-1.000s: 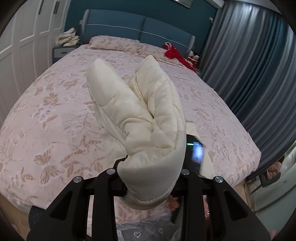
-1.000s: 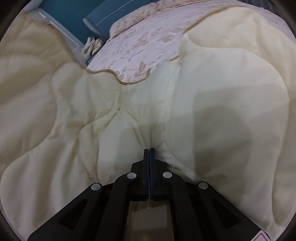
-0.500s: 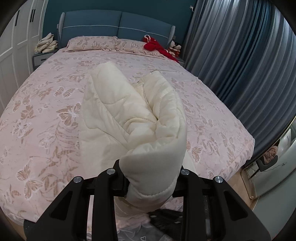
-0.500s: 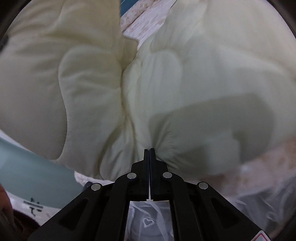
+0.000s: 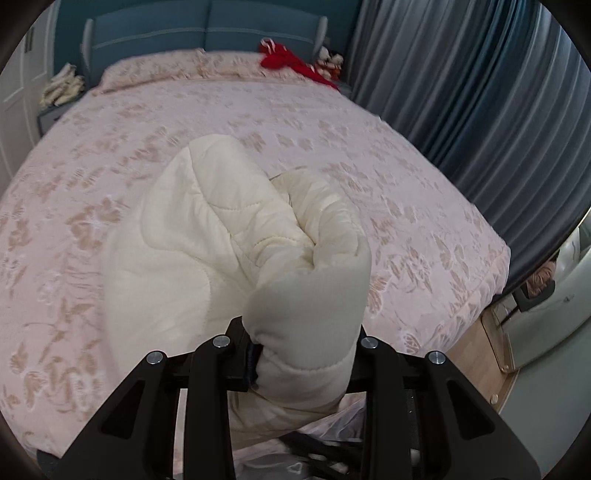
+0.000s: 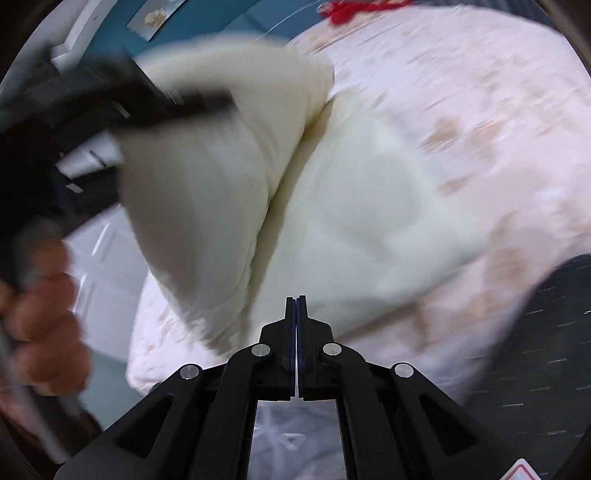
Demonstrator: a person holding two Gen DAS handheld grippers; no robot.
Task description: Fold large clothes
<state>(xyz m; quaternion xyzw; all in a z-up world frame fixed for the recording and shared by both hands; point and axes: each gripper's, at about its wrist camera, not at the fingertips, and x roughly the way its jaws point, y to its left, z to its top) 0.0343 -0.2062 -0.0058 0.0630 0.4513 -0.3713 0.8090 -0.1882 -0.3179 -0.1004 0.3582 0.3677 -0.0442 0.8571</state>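
Note:
A cream quilted padded garment (image 5: 236, 236) hangs bunched over the near part of the bed. My left gripper (image 5: 303, 332) is shut on a thick wad of it; the cloth hides the fingertips. In the right wrist view the same garment (image 6: 362, 192) lies blurred across the bed. My right gripper (image 6: 296, 306) has its fingers pressed together at the garment's lower edge, and a thin fold seems pinched between them. The left gripper and the hand holding it (image 6: 40, 295) show at the left of that view.
The bed (image 5: 424, 206) has a pink floral cover, with pillows at a blue headboard (image 5: 207, 33). A red item (image 5: 291, 62) lies near the pillows. Grey curtains (image 5: 480, 92) hang on the right. A nightstand with folded cloth (image 5: 61, 88) stands at the left.
Both grippers have carried the garment lower over the bed. The right wrist view has swung, so the bed and the left gripper now show beside the garment.

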